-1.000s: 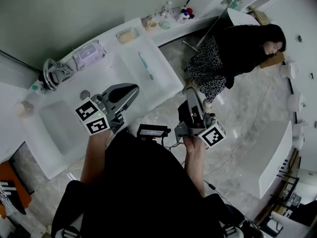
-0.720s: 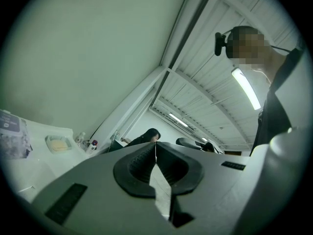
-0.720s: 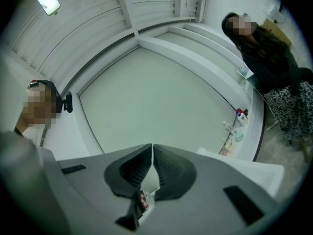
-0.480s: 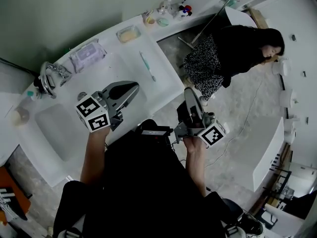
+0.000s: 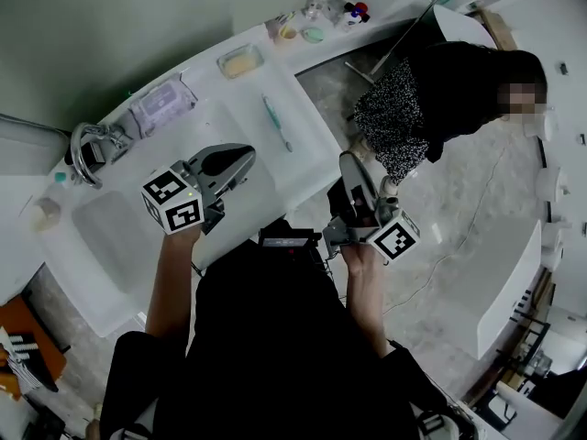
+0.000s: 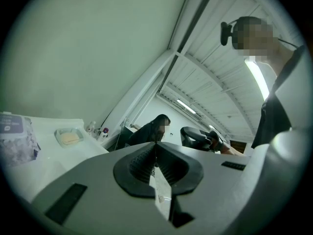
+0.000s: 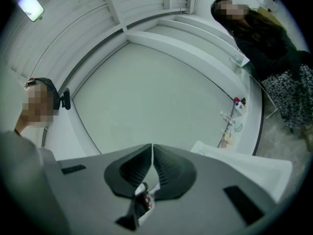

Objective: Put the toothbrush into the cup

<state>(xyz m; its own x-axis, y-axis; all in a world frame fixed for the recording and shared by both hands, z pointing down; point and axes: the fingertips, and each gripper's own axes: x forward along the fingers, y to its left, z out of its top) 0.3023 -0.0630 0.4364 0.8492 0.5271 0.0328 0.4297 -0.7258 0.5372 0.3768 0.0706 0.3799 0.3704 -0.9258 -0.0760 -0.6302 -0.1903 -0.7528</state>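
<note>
Worktop [image 5: 215,108] takes up the left of the head view, long and white, with the sink [image 5: 105,232] sunk into its near end. Both grippers hang by its near edge. The left gripper [image 5: 240,159] is over the worktop just beside the sink, jaws pressed together on nothing. The right gripper [image 5: 349,161] sits off the right edge, above the floor, jaws likewise together and empty. Toothbrush [image 5: 275,124] lies flat toward the right edge, ahead of both and untouched. Small things crowd the far corner, and one looks like the cup [image 5: 287,32], though it's too small to be sure. So this is the approach, with nothing picked up yet. Next, one gripper has to open, drop over the handle, close across it, then carry it to that far corner.
</note>
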